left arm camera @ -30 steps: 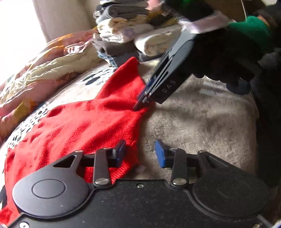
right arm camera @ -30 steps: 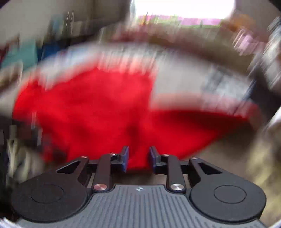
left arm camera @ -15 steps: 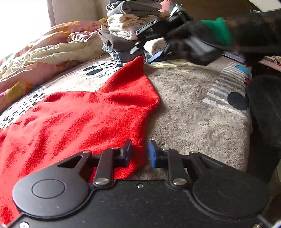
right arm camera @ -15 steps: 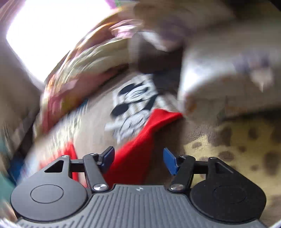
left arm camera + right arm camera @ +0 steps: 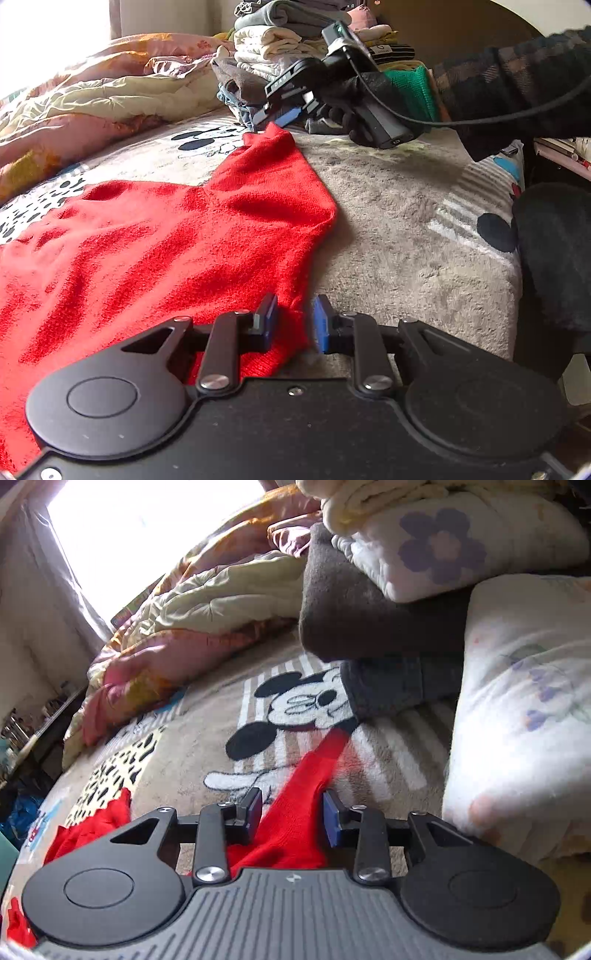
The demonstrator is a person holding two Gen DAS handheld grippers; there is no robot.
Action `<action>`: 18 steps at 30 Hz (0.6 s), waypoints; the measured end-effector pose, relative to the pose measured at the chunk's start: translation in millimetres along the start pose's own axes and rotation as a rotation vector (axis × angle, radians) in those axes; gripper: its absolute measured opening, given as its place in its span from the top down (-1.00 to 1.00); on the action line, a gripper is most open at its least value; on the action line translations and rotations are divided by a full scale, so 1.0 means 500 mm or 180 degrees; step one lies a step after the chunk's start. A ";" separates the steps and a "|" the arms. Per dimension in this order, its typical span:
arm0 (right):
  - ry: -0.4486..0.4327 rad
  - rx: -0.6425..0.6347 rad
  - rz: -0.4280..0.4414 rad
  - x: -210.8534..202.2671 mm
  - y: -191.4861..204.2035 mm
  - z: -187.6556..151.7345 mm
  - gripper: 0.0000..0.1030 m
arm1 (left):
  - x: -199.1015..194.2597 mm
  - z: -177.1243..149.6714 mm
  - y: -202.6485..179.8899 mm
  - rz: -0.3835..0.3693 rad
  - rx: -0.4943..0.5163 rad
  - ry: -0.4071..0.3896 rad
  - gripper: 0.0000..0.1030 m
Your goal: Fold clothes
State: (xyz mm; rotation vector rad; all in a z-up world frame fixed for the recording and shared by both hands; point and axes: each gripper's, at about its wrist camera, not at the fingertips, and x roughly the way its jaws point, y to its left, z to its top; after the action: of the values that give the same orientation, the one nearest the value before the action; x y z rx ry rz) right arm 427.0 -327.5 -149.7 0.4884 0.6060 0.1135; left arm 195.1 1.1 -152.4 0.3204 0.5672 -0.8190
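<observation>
A red sweater [image 5: 166, 240] lies spread on the Mickey Mouse blanket [image 5: 406, 229] of a bed. My left gripper [image 5: 293, 321] is at its near edge, and a raised fold of red knit is pinched between the blue pads. My right gripper [image 5: 273, 119], held in a black-gloved hand, is at the far sleeve tip near the stacked clothes. In the right wrist view the red sleeve [image 5: 295, 830] runs between the jaws of the right gripper [image 5: 292, 808]. These jaws are closing, with a small gap still showing at the left pad [image 5: 255, 805].
A tall stack of folded clothes [image 5: 280, 48] stands just beyond the sleeve tip. Folded floral bedding [image 5: 517, 701] and a grey folded piece [image 5: 351, 602] lie close on the right. A crumpled quilt [image 5: 110, 99] lines the far left, and the bed's edge drops off at the right.
The right gripper left the sweater's side edge, swung away to the far sleeve tip, rolled, opened wide and is narrowing around the sleeve. The left gripper's jaws drew closer on the near edge.
</observation>
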 end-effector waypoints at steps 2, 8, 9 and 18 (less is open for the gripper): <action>-0.0098 -0.0350 -0.0158 -0.022 0.041 -0.010 0.11 | 0.000 -0.001 0.000 0.0006 -0.0001 -0.0004 0.61; 0.0096 -0.1654 -0.0031 -0.054 0.143 -0.081 0.25 | -0.001 -0.004 0.000 0.0021 -0.0006 -0.0016 0.61; 0.0284 -0.1783 -0.0155 -0.029 0.146 -0.095 0.25 | -0.001 -0.004 0.001 0.0019 -0.0009 -0.0014 0.61; -0.0019 -0.1902 -0.0083 -0.085 0.156 -0.116 0.30 | -0.003 -0.003 0.004 -0.0012 -0.0047 -0.0006 0.60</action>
State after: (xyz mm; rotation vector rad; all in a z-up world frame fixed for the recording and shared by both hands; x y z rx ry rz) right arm 362.0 -245.6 -132.2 -0.0976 0.5406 0.2583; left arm 195.4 3.9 -152.5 0.3052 0.5720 -0.8183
